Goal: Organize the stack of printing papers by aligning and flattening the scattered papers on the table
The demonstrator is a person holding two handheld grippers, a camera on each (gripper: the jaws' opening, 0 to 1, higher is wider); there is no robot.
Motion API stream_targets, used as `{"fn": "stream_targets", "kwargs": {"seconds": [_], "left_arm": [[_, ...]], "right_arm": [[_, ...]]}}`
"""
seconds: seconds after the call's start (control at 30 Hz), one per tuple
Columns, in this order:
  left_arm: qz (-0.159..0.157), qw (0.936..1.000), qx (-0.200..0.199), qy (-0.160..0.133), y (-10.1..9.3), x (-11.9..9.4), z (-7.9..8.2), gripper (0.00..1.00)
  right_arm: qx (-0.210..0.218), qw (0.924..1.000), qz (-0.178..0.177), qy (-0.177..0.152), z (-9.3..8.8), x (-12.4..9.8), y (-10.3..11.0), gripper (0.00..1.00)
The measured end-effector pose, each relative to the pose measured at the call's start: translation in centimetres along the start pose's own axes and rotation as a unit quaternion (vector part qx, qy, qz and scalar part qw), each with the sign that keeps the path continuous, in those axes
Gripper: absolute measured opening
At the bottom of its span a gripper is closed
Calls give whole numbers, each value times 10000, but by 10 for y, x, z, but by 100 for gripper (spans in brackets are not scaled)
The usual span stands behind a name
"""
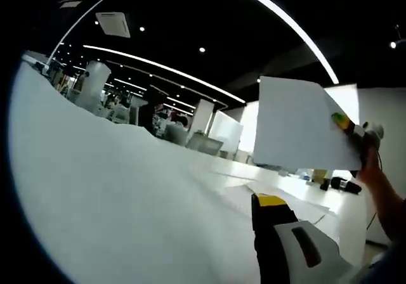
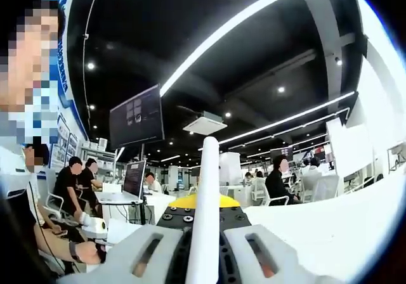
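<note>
White desk [image 1: 114, 195] sloping across left gripper view, loose white papers [image 1: 254, 192] lying flat near its far side, dark object [image 1: 339, 184] resting beyond them

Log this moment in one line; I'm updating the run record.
right claw: shut on paper, lifted off table | left claw: low over table, state unclear

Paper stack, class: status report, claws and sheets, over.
Right claw shut on a sheet of paper, held up off the table. Left claw low over the table, state unclear. More sheets lying flat ahead. Nothing in the way.
</note>
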State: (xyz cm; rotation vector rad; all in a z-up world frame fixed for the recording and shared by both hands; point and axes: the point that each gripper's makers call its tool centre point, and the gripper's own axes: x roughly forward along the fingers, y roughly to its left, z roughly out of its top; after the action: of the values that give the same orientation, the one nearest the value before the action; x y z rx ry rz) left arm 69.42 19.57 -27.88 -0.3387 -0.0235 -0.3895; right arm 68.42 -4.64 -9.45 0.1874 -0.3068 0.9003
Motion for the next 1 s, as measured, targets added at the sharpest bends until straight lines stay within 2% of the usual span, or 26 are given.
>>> {"fn": "stream_targets", "kwargs": {"seconds": [0.2, 0.4, 0.5, 0.73, 1.0], "left_arm": [[-9, 10000, 10, -14, 0, 0, 1, 49], [-14, 10000, 22, -28, -1, 0, 1, 48], [-14, 10000, 19, -43, -1, 0, 1, 48], [-19, 10000, 26, -49, -1, 0, 1, 48], [-11, 10000, 51, -26, -2, 1, 0, 47]], "right_arm": [[80, 9999, 71, -53, -2, 6, 6, 0], [375, 9990, 136, -202, -2, 11, 10, 0], [778, 9960, 269, -360, 2, 13, 11, 0], [1295, 9890, 366, -617, 10, 15, 8, 0], [1422, 9872, 336, -633, 4, 18, 6, 0]]}}
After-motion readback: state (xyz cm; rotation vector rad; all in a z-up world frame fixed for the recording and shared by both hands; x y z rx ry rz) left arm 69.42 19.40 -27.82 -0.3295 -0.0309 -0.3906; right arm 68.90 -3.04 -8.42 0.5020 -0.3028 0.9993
